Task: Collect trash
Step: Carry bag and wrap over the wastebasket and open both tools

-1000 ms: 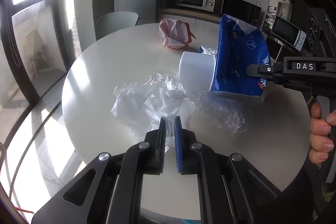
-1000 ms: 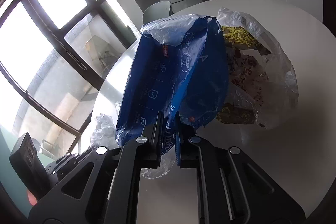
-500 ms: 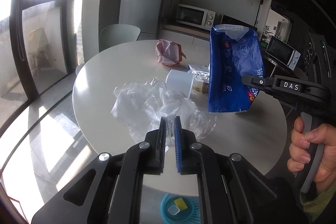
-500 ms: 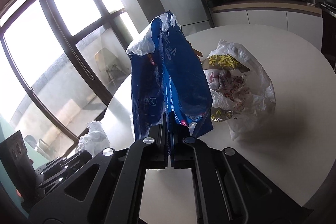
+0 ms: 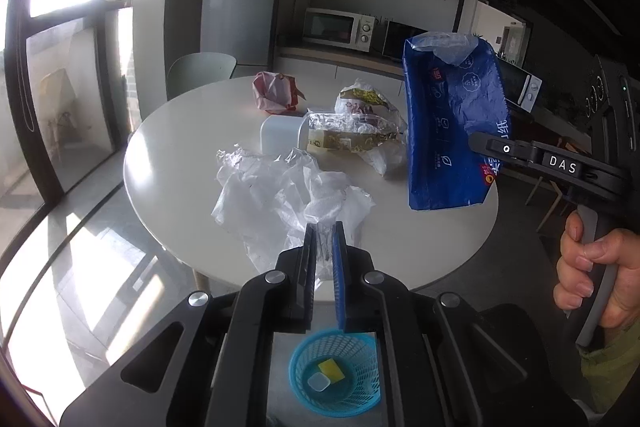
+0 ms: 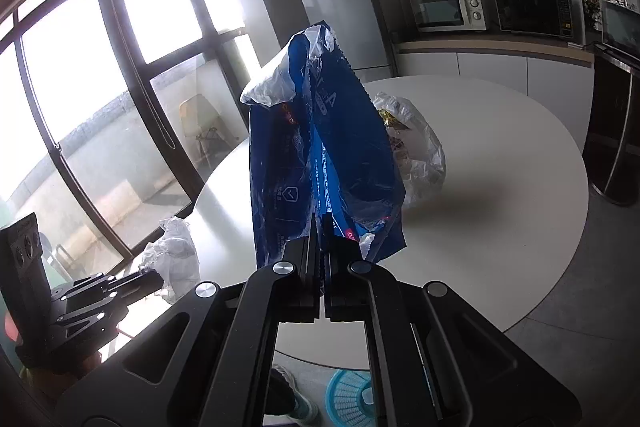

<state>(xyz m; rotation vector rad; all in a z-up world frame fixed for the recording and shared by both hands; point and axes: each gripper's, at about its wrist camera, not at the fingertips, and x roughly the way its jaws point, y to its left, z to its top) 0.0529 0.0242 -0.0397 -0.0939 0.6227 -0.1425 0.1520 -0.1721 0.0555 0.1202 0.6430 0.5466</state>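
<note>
My left gripper [image 5: 325, 227] is shut on a crumpled clear plastic bag [image 5: 280, 195], held up at the near edge of the round white table [image 5: 168, 163]. My right gripper [image 6: 321, 221] is shut on a blue plastic package [image 6: 320, 163], lifted above the table; it also shows in the left wrist view [image 5: 452, 123]. A blue mesh waste basket [image 5: 336, 375] stands on the floor below the grippers, with a yellow and a white item inside. It also shows in the right wrist view [image 6: 348, 397].
On the table lie a clear bag of snack wrappers [image 5: 360, 131], a white tub [image 5: 282, 135] and a pink crumpled bag [image 5: 276, 93]. A pale chair [image 5: 200, 71] stands behind the table. Counter with microwaves at the back.
Both grippers have risen and pulled back from the table with their loads. The blue package and the clear bag left the tabletop. The waste basket has come into view below.
</note>
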